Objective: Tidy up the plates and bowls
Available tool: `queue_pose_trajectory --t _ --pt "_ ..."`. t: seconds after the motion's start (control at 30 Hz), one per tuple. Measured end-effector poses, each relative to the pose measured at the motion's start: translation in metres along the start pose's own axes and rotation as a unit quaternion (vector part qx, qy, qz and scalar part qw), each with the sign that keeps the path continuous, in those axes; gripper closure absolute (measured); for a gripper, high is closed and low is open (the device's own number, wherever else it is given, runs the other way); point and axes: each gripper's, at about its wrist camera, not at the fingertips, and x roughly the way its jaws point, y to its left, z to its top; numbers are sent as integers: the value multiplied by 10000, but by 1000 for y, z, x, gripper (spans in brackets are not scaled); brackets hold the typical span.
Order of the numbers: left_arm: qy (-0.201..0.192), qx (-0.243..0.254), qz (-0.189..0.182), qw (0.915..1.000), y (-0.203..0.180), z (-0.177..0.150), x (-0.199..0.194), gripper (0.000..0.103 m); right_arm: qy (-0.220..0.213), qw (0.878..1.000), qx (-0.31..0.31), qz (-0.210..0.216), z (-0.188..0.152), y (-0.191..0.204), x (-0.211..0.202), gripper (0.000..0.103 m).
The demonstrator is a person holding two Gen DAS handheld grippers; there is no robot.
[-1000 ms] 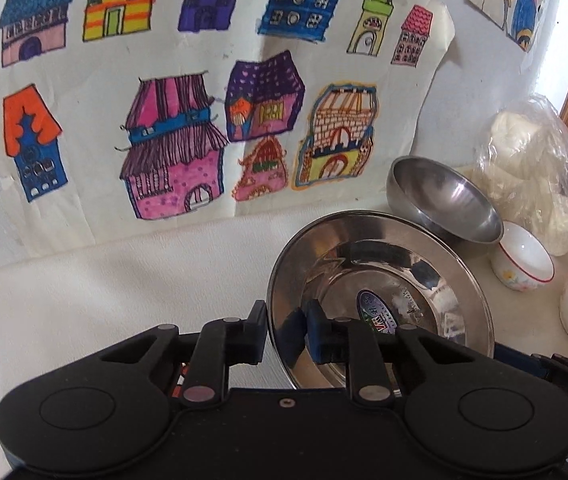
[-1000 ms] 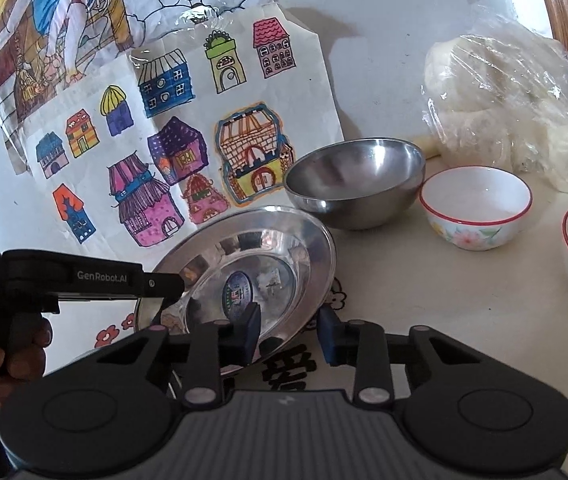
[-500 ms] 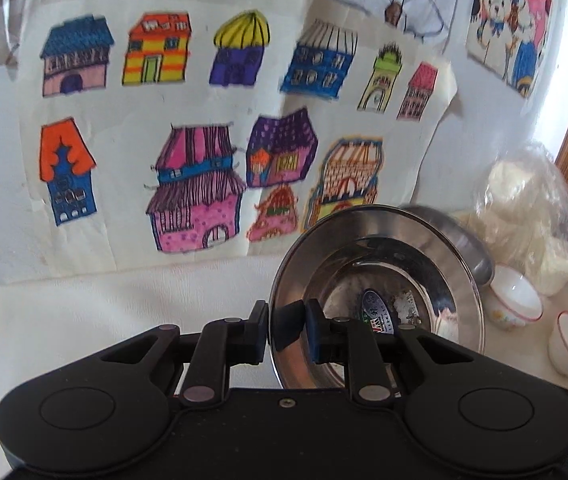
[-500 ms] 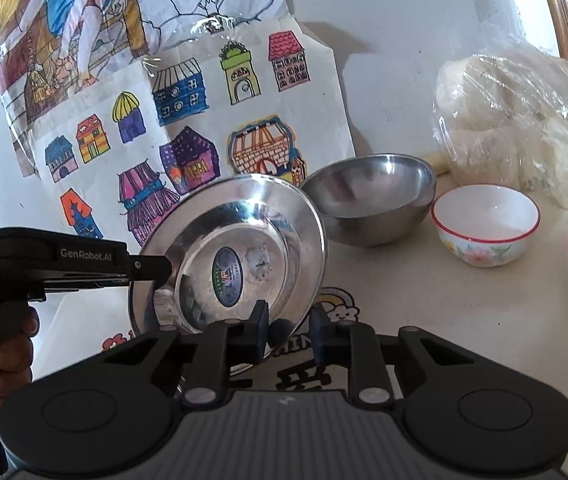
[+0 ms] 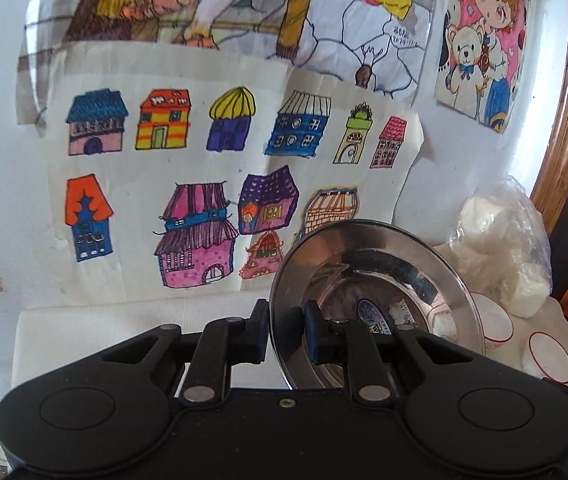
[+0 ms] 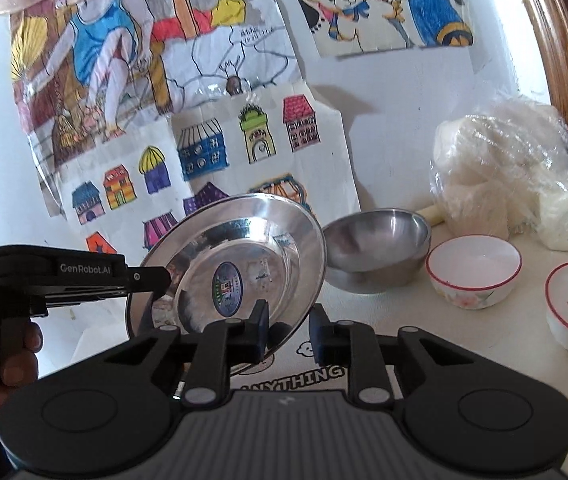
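Lifted off the table since a second ago, now tilted steeply: round stainless-steel plate (image 5: 380, 296) with a blue oval sticker. Left view: left gripper (image 5: 287, 330) clamped on plate's near rim, house drawings (image 5: 220, 184) behind. Right view: right gripper (image 6: 287, 330) pinching plate's lower edge; beyond, steel bowl (image 6: 378, 250), two red-rimmed white bowls (image 6: 474, 270), bagged white lumps (image 6: 512, 176) on table (image 6: 424, 332).

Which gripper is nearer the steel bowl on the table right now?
Right. The right gripper grips the steel plate's rim on the side toward the steel bowl; the left gripper clamps the opposite rim, farther away.
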Motion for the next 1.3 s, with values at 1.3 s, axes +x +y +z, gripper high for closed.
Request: queue_pose_trajectory --t 1.3 --pt "358 -457 203 9981 31 -76 -91 85 411 9987 93 300 -59 43 -73 77"
